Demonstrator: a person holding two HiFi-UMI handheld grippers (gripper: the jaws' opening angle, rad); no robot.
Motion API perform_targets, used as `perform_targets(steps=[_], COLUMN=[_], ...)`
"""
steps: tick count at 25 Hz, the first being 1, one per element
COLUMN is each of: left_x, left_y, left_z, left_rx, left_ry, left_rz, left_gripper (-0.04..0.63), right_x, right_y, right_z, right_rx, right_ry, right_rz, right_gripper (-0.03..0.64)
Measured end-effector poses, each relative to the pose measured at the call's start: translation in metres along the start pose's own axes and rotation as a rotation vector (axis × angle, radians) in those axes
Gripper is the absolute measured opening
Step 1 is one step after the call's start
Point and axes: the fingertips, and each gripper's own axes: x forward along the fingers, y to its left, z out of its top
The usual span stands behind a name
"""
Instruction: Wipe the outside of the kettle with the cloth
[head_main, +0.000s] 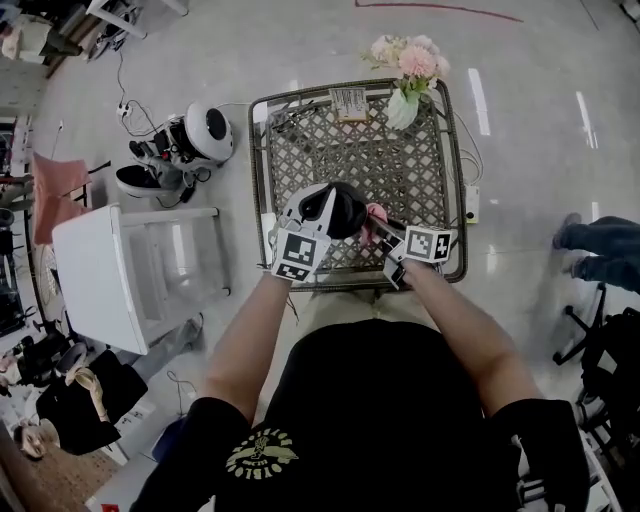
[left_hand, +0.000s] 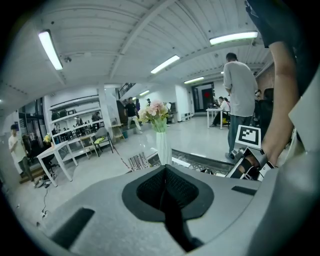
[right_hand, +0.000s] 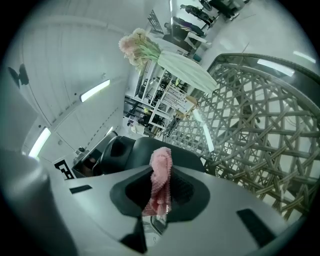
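1. Desk (head_main: 380, 165): an open lattice top, lying straight ahead of the person. A vase of flowers (head_main: 403, 105) is standing at its 1 o'clock corner, well apart from the work.

2. Kettle (head_main: 347, 210): dark-bodied, sitting over the desk's 6 o'clock edge, between the two tools. I cannot tell whether it is resting on the lattice or being held just off it. In the right gripper view its dark flank (right_hand: 145, 152) is filling the space just behind the cloth.

3. Left tool (left_hand: 166, 185): jaws drawn narrow, pinching a dark strip. I am judging that strip to be the kettle's handle, so this tool is steadying the kettle and not wiping.

4. Right tool (right_hand: 159, 200): jaws gripping the cloth, its nose pointing toward 10 o'clock in the head view. It is the nearer tool for the wiping stroke.

5. Cloth (right_hand: 161, 175): pink and bunched, sticking out past the jaw tips. In the head view it (head_main: 375, 215) is showing at the kettle's 3 o'clock side, touching or all but touching. The kettle is therefore lying at 10 o'clock from the right tool, so the coming stroke should be running that way across the near flank.
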Motion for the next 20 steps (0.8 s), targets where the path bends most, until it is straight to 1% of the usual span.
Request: perform_targets(steps=[7, 11, 14, 18, 20], left_x=[-0.002, -0.002, -0.001, -0.001, -0.001], left_y=[-0.001, -0.003, -0.002, -0.002, -0.001], left_z=[0.009, 0.009, 0.005, 0.002, 0.002], left_rx=[0.015, 0.015, 0.01, 0.014, 0.013], left_ry=[-0.016, -0.015, -0.005, 0.0, -0.001], left_rz=[0.005, 0.001, -0.001, 0.012, 0.012], left_gripper=[0.009, 0.009, 0.009, 0.009, 0.009], right_x=[0.005, 0.009, 0.015, 0.023, 0.026], right_y=[-0.019, -0.036, -0.049, -0.073, -0.083], right_z=[-0.008, -0.011, -0.012, -0.015, -0.016], right_rx=[0.016, 0.018, 0.0, -0.01, -0.01], right_ry=[0.019, 0.033, 0.054, 0.075, 0.085], right_rz=[-0.03, -0.068, -0.117, -0.222, -0.258], right_gripper=[0.054, 0.054, 0.054, 0.054, 0.054])
